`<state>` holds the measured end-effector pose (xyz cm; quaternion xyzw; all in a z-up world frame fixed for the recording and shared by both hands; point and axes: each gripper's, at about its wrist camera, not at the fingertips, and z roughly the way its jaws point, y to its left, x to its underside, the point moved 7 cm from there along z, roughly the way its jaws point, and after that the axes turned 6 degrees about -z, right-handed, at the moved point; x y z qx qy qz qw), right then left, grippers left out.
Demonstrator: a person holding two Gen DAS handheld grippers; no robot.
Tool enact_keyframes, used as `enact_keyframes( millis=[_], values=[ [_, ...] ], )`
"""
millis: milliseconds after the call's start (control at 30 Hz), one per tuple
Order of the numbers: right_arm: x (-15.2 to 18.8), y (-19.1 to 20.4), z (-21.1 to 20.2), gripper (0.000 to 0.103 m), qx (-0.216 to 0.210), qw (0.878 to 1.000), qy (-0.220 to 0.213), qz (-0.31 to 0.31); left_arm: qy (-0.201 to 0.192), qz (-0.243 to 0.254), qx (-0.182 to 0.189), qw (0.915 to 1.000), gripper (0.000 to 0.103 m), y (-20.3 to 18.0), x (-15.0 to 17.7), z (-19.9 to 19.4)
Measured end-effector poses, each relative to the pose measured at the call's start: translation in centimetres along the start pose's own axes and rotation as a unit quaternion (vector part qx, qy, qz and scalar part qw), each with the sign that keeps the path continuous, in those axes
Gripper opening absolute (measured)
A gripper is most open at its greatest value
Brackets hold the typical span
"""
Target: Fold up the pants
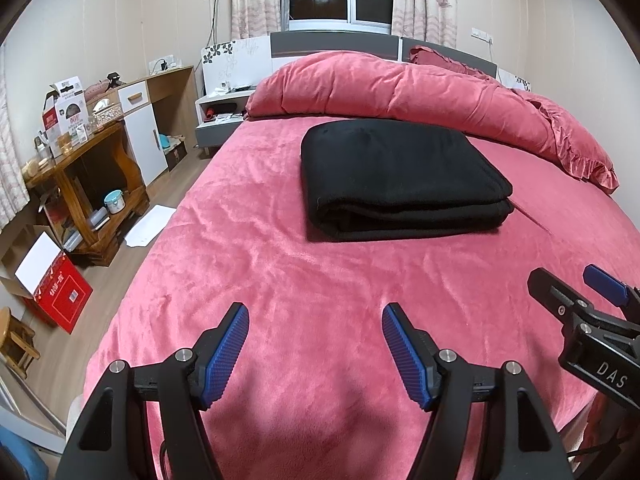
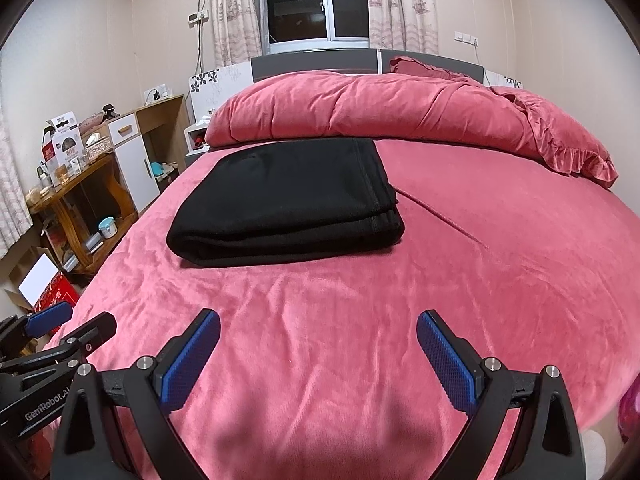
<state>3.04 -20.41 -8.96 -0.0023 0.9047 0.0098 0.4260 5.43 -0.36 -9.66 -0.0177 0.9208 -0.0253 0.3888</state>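
- Lying folded into a thick black rectangle, the pants [image 1: 404, 178] rest on the pink bed [image 1: 280, 280], centre of the frame, just in front of the heaped pink quilt [image 1: 400, 88].
- Left gripper [image 1: 314, 354], bottom of the frame, hovers over bare bedding, jaws spread wide and empty.
- Right gripper [image 2: 318, 360] likewise stands released, holding nothing, well apart from the pants.
- A wooden table [image 1: 80, 168] stands at the left edge.

Folded pants [image 1: 404, 178] on bed [image 1: 280, 280], duvet [image 1: 400, 88] behind
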Motion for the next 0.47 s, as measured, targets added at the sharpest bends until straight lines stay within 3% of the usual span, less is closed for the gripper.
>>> enact_keyframes(
  millis=[467],
  values=[
    [0.6,0.1,1.1,0.099,-0.004,1.000,0.017,-0.001,0.026,-0.003,-0.007,0.9996,0.071,0.0,1.0,1.7]
  ],
)
